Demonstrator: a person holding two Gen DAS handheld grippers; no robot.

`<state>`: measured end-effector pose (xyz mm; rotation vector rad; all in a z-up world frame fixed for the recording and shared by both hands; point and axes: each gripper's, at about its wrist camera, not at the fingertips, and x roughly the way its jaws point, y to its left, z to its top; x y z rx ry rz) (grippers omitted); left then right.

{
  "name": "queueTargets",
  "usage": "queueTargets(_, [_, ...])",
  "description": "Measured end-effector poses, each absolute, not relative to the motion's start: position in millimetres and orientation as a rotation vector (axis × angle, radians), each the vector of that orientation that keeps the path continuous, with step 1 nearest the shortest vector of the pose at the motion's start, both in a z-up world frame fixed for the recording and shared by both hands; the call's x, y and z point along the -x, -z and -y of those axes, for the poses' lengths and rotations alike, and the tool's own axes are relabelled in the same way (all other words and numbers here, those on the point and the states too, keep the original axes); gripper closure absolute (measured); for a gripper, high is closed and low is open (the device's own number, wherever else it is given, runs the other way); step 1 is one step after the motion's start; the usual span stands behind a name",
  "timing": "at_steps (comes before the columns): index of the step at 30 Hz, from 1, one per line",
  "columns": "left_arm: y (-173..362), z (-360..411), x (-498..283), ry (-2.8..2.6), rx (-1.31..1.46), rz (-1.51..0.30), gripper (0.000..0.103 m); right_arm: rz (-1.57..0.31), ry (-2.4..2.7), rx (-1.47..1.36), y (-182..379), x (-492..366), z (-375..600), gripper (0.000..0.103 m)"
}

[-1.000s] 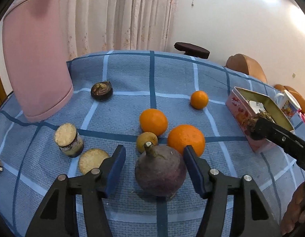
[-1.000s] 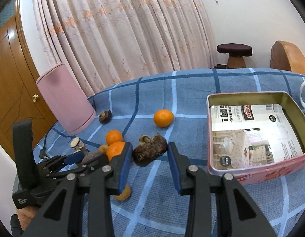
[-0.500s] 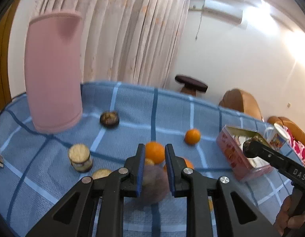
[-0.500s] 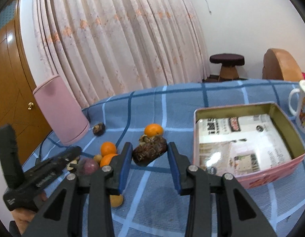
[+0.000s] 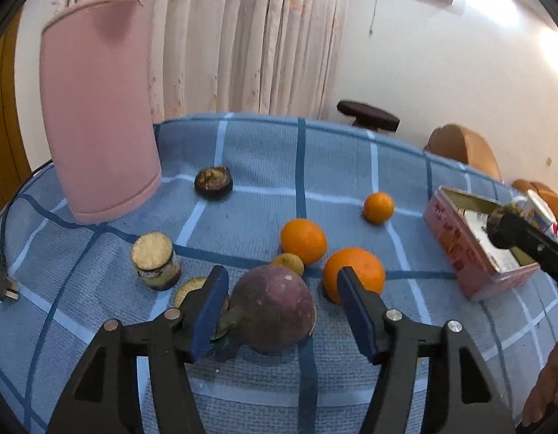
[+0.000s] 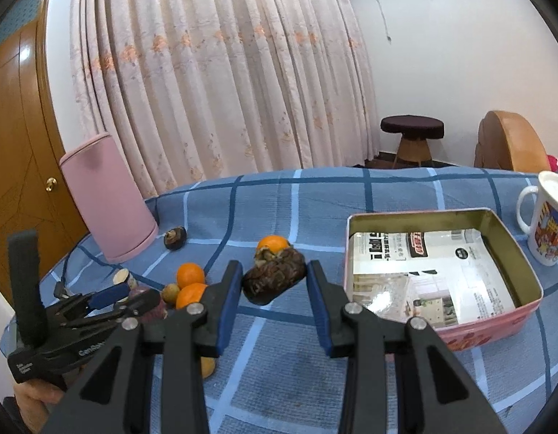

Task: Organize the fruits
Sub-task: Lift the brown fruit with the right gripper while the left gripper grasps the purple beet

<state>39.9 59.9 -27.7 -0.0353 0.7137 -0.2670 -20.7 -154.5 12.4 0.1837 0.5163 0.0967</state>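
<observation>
- Our left gripper (image 5: 282, 303) has its jaws opening again — half a second ago they were pressed together. The purple fruit (image 5: 273, 309) lies between them on the table (image 5: 242, 152) near its front edge, stem touching the left pad.
- Our right gripper (image 6: 273, 289) still pinches the brown fruit (image 6: 275, 276) — unchanged, just left of the tin (image 6: 496, 325).
- Oranges (image 5: 303, 240) sit mid-table as before.

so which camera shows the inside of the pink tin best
The right wrist view: it looks down into the pink tin, showing printed paper across its floor. The left wrist view catches only its side wall and near rim, partly behind the other gripper.
</observation>
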Motion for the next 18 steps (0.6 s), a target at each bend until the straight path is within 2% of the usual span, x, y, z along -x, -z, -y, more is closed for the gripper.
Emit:
queueTargets(12, [29,-50,-24,0.248,-0.089,-0.719,0.039,-0.552,-0.107,-0.204,-6,17,157,0.063])
queueTargets(18, [26,-65,-12,0.285,0.002,-0.738,0.039,-0.559,-0.12,-0.195,-7,16,153,0.063])
